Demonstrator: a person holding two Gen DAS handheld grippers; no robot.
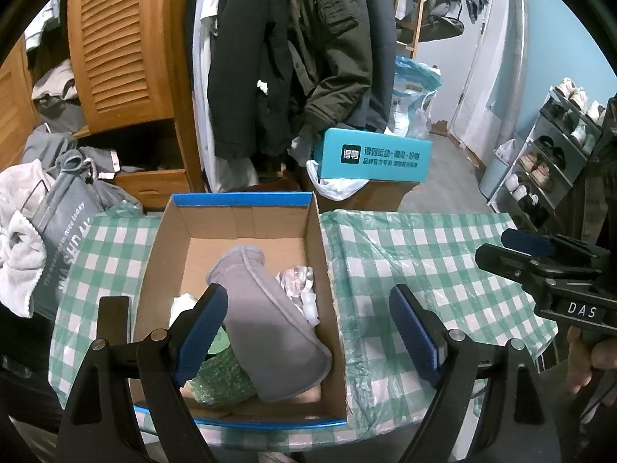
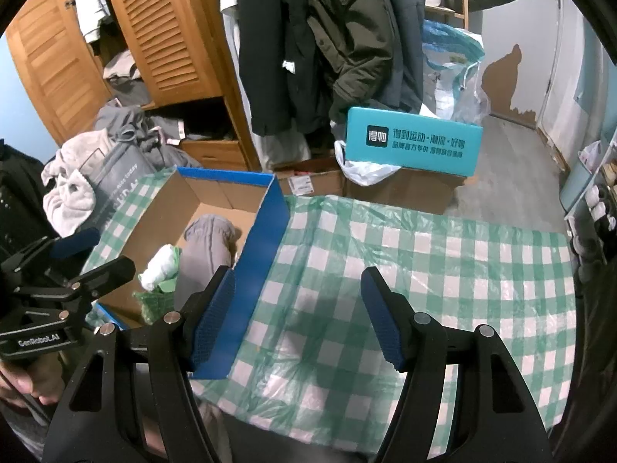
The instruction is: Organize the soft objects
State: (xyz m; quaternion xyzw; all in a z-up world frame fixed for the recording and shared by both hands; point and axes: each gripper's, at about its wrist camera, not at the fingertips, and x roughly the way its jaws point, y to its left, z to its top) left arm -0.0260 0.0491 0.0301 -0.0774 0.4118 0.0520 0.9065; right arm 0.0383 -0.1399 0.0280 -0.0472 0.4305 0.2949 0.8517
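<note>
An open cardboard box (image 1: 327,270) with blue outer walls sits on the green checked tablecloth. Inside lie a grey soft cloth piece (image 1: 266,320), a green bubble-wrap bundle (image 1: 223,378), a white wad (image 1: 183,305) and crumpled paper (image 1: 297,277). My left gripper (image 1: 304,332) is open and empty above the box's near right part. My right gripper (image 2: 299,316) is open and empty over the tablecloth, just right of the box's blue wall (image 2: 262,254). The grey cloth (image 2: 208,247) and white wad (image 2: 160,266) also show in the right wrist view.
A grey laundry bag (image 1: 65,239) with towels stands left of the table. A teal box (image 1: 374,158) sits on cartons behind it. Coats hang at the back beside a wooden wardrobe (image 1: 119,50). A shoe rack (image 1: 555,154) stands at right. The tablecloth (image 2: 424,270) spreads right of the box.
</note>
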